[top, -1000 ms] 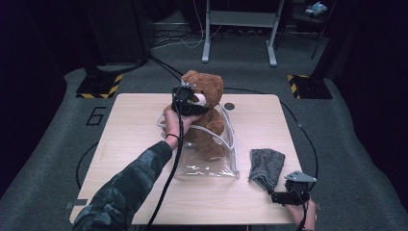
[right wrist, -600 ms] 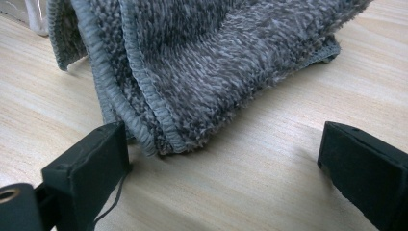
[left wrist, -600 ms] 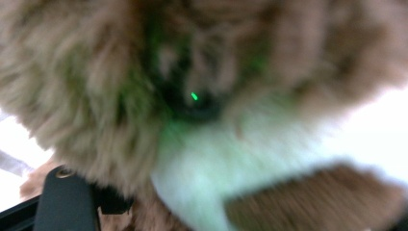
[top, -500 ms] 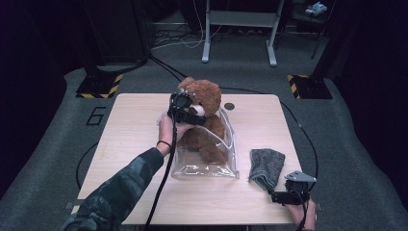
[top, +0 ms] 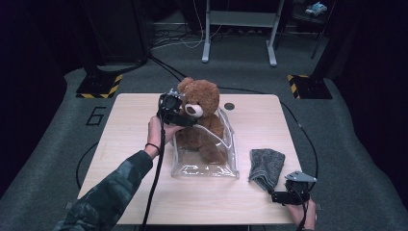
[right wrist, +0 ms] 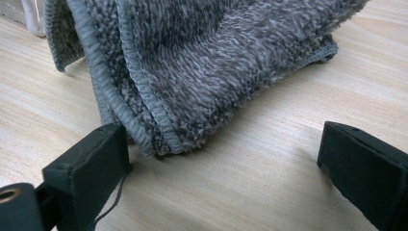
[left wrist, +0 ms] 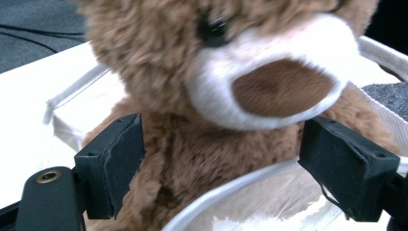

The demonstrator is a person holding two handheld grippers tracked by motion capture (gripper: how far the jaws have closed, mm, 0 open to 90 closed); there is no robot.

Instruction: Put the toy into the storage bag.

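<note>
- Currently, the teddy bear (top: 201, 115) sits in the clear bag (top: 206, 159) at desk (top: 130, 120) centre.
- Left gripper (top: 185, 120): jaws just opened, released beside the bear.
- Right gripper (top: 274, 196): spread, empty, near the grey cloth (top: 267, 166).
- Cloth remains unpacked.

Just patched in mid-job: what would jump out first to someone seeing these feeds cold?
The brown teddy bear sits upright in a clear plastic bag at mid-table. The left gripper is at its neck; its jaws have just been opening and now stand wide of the fur on either side. A folded grey towel lies to the right on the wooden table, with the right gripper open at its near corner.
</note>
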